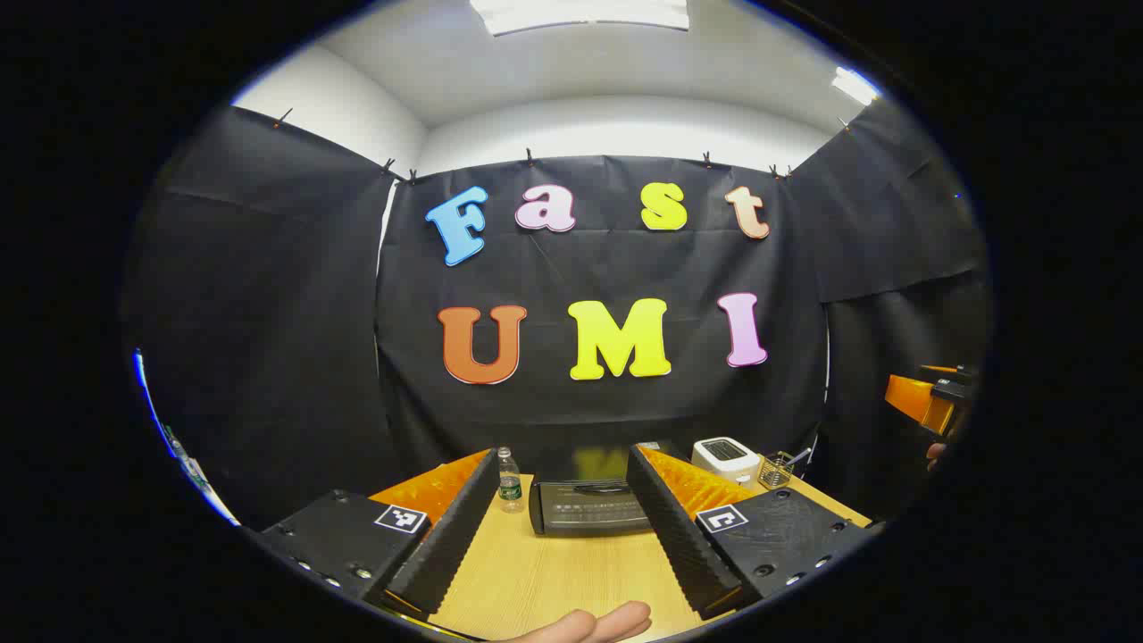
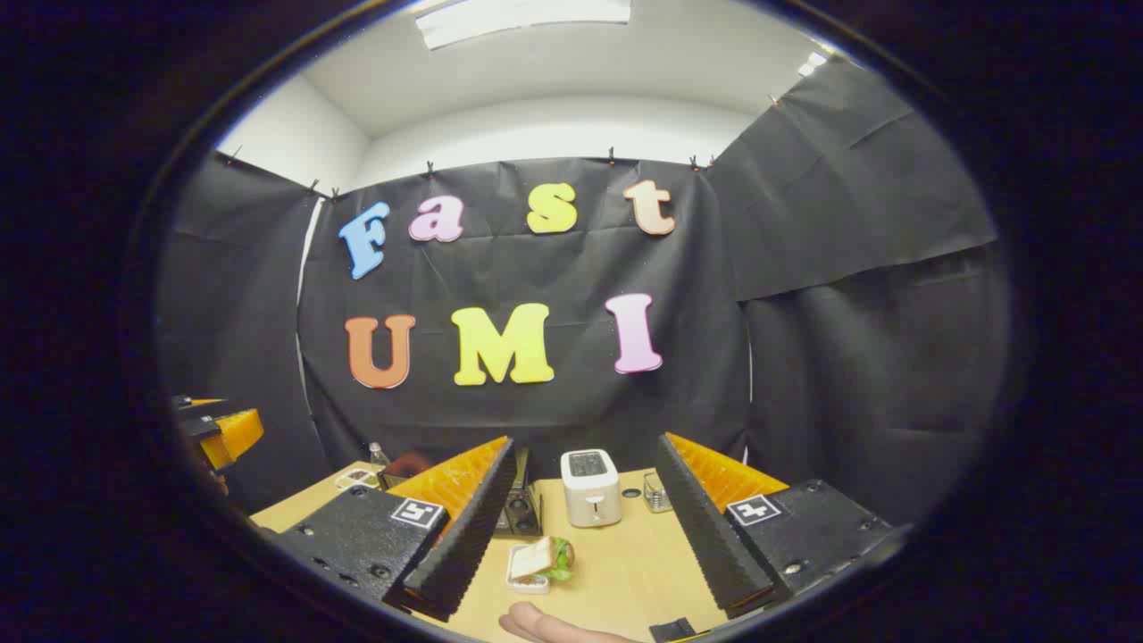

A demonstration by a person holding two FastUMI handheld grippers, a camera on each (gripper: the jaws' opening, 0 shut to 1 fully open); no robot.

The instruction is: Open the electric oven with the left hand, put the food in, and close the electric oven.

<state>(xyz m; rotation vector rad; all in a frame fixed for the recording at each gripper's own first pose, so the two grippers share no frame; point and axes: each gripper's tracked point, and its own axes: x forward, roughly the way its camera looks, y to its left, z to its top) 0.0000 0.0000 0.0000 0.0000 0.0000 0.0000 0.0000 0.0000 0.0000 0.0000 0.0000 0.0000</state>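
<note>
In the left gripper view, the left gripper is held spread wide above the wooden table, with nothing between its fingers. The oven is seen straight ahead between the two fingers, well apart from them, standing at the far side of the table against the booth wall. Its door is shut and is faced toward the gripper, its long axis running across the view. A water bottle is set just to its left, and a white toaster and a small wire basket to its right.

In the right gripper view, the right gripper is likewise spread and empty. The sandwich is seen in a small white tray between its fingers, nearer the left one.
</note>
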